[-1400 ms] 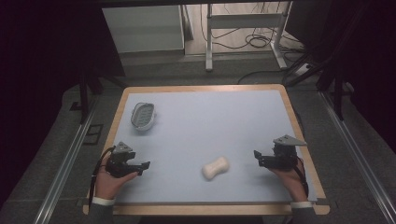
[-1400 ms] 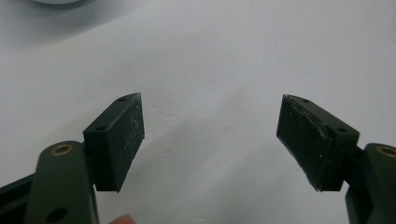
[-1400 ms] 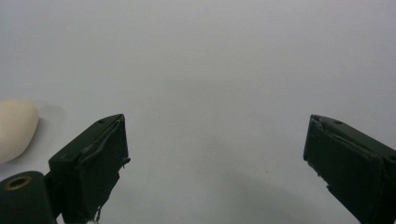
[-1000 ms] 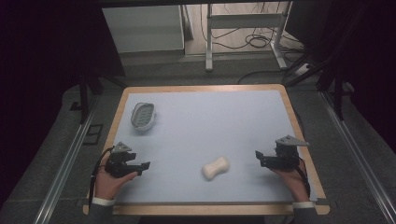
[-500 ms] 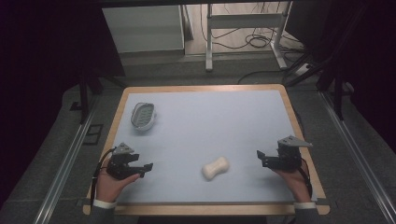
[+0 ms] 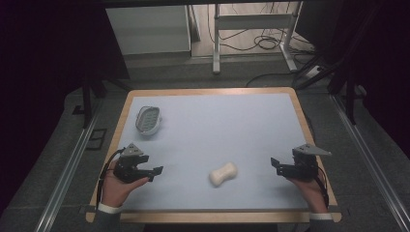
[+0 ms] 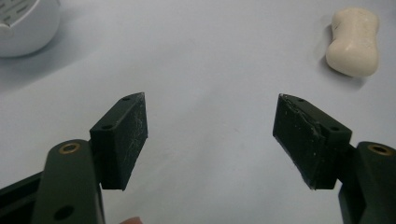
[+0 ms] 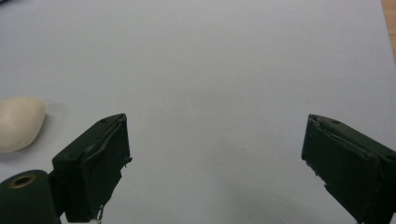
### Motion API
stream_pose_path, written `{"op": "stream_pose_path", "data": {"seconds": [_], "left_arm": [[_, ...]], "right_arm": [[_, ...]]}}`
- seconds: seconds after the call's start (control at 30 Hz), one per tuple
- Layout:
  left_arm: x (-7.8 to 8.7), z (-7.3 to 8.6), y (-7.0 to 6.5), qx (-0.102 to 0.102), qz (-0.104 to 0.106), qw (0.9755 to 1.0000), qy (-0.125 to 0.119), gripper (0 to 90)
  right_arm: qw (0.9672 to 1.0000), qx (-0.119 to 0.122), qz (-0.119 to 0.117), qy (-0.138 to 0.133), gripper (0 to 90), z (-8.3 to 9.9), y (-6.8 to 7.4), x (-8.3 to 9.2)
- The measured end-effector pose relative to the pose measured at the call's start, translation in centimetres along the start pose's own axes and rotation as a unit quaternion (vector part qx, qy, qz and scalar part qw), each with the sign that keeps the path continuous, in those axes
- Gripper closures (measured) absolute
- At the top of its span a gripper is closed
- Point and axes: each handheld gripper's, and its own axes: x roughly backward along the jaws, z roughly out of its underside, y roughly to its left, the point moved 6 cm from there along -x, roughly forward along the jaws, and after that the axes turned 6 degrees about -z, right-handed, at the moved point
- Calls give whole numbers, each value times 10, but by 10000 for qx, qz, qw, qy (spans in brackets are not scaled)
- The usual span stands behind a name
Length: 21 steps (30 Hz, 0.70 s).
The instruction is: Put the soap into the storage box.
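A cream bar of soap point(image 6: 223, 174) lies on the pale blue mat, near the front and between my two hands. It appears at the top right in the left gripper view point(image 7: 353, 41) and at the left edge in the right gripper view point(image 8: 17, 123). A white soap dish point(image 6: 147, 120) sits at the far left of the mat, its rim point(image 7: 23, 28) seen top left in the left gripper view. My left gripper point(image 6: 155, 172) is at the front left, open and empty point(image 7: 210, 135). My right gripper point(image 6: 274, 166) is at the front right, open and empty point(image 8: 215, 158).
The table point(image 6: 208, 91) has a wooden rim around the mat. Beyond its far edge stand a white cabinet point(image 6: 147, 29) and a metal frame with cables point(image 6: 251, 29) on the floor. Metal rails point(image 6: 67, 169) run along both sides.
My left hand has shifted a little toward the front and right and lifted slightly. My right hand has drifted slightly to the right. Soap and dish have not moved.
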Motion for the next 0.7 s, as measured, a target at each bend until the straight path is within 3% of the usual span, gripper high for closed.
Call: {"op": "stream_pose_path", "data": {"seconds": [0.23, 0.7], "left_arm": [[2, -10, -8, -141, 49, 9999, 12, 259], [-4, -36, -35, -616, 129, 9978, 189, 244]], "right_arm": [[9999, 53, 119, -45, 83, -1, 0, 1], [9998, -1, 188, -89, 84, 1, -6, 5]]}}
